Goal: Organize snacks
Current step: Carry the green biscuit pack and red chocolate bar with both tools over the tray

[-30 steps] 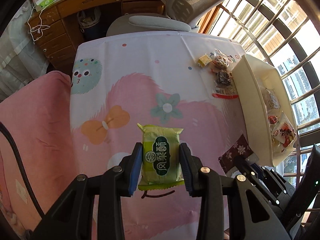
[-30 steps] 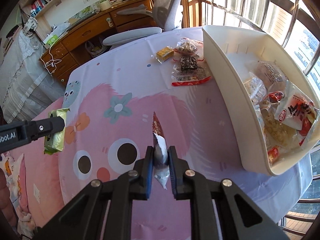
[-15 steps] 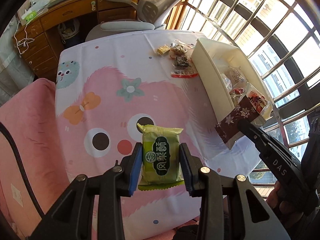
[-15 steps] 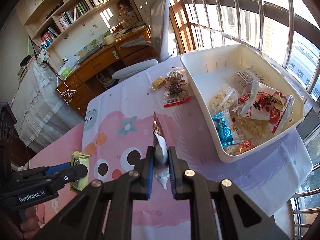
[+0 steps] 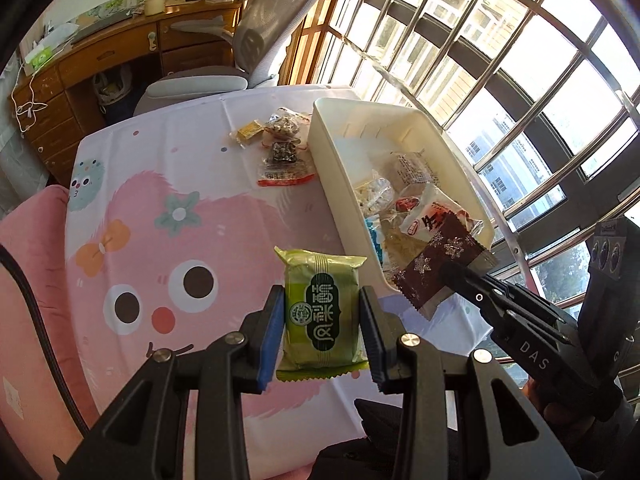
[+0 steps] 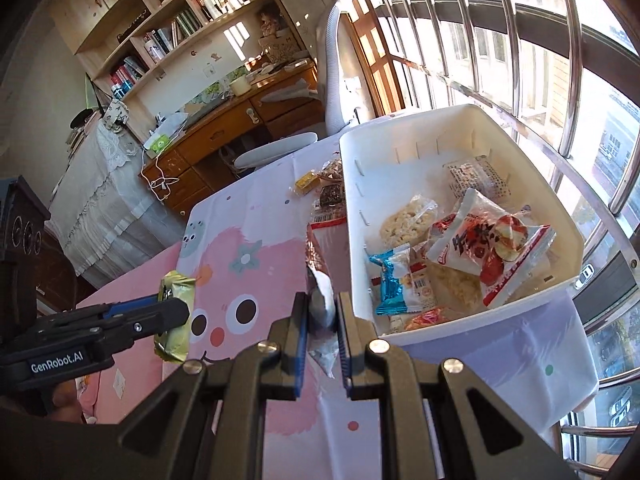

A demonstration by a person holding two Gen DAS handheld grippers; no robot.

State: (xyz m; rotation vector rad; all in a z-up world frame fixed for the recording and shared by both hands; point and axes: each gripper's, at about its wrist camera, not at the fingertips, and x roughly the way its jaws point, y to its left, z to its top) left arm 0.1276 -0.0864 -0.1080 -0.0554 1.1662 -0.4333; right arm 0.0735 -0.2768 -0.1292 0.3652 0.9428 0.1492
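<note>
My left gripper (image 5: pixel 322 312) is shut on a green snack packet (image 5: pixel 322 312) and holds it above the pink tablecloth, left of the white bin (image 5: pixel 340 168). It also shows in the right wrist view (image 6: pixel 176 312). My right gripper (image 6: pixel 322 312) is shut on a dark brown snowflake-print packet (image 5: pixel 440 268), seen edge-on in its own view (image 6: pixel 320 300), held high by the bin's near corner. The bin (image 6: pixel 568 216) holds several snack packets.
Three loose snacks lie on the table left of the bin's far end: a yellow one (image 5: pixel 250 131), a clear bag (image 5: pixel 285 124), and a dark one over a red-edged packet (image 5: pixel 285 162). An office chair (image 5: pixel 224 80) and a wooden desk (image 5: pixel 100 56) stand beyond the table. Window bars are to the right.
Both grippers have risen and shifted toward the bin with their packets still held. The brown packet now hangs by the bin's near corner.
</note>
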